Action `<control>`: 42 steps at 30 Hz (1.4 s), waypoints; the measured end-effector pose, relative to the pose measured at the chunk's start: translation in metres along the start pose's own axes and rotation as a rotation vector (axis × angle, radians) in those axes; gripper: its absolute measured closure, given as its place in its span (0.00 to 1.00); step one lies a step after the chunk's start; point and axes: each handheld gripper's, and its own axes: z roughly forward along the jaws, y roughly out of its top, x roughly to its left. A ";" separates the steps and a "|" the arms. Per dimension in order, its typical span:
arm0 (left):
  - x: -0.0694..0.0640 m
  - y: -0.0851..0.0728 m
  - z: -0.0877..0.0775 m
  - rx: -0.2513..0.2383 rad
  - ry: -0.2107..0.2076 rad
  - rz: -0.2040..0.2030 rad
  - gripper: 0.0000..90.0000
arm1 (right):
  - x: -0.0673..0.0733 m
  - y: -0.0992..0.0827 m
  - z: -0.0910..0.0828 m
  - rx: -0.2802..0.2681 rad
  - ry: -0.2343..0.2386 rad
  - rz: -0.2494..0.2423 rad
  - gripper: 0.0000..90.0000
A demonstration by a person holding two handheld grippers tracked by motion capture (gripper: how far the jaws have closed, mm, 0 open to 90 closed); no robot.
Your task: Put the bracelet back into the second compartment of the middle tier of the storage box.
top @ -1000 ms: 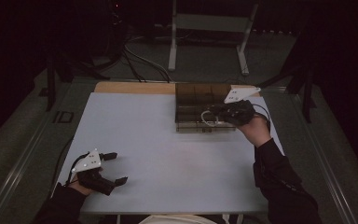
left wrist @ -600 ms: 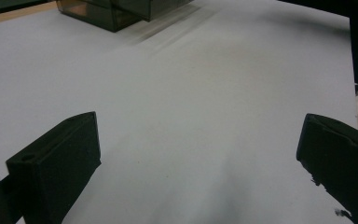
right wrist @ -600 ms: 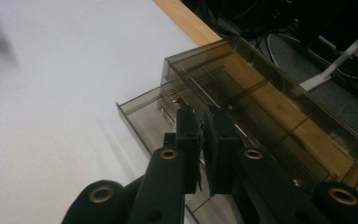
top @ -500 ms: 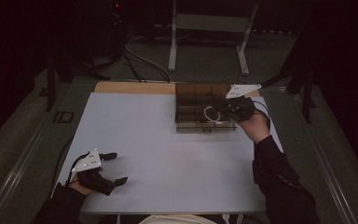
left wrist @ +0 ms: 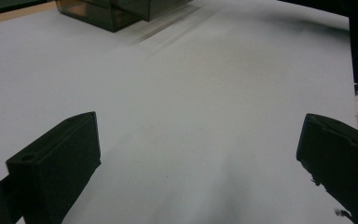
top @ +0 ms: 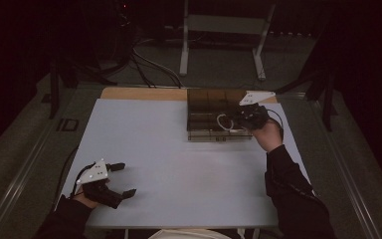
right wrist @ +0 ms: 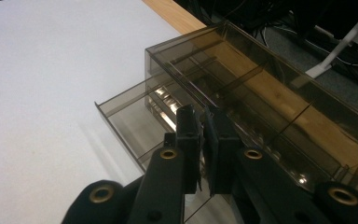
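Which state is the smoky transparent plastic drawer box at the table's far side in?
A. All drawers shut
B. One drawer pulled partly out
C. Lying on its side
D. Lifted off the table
B: in the right gripper view one drawer juts out of the smoky transparent plastic drawer box toward the white tabletop.

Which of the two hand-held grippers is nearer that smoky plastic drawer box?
Right. The right gripper is over the drawer box; the left gripper sits far off at the table's near corner.

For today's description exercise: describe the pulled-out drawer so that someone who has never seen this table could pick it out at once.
Start at the white table and go to its far right corner, where a smoky see-through organizer box stands. The drawer juts from the box's front, beside the right tool. It alone sticks out over the tabletop.
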 end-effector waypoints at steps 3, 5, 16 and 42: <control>0.000 0.000 0.000 0.001 -0.001 0.000 0.01 | -0.001 -0.002 0.004 -0.005 0.004 0.006 0.95; 0.000 0.000 0.000 0.001 0.000 0.000 0.01 | -0.002 -0.003 0.007 -0.008 0.007 0.012 0.95; 0.000 0.000 0.000 -0.002 -0.001 -0.001 0.01 | 0.000 -0.011 0.024 -0.004 0.032 0.030 0.95; 0.000 0.000 0.000 0.000 -0.004 -0.002 0.01 | 0.001 -0.029 0.044 0.038 0.055 0.052 0.95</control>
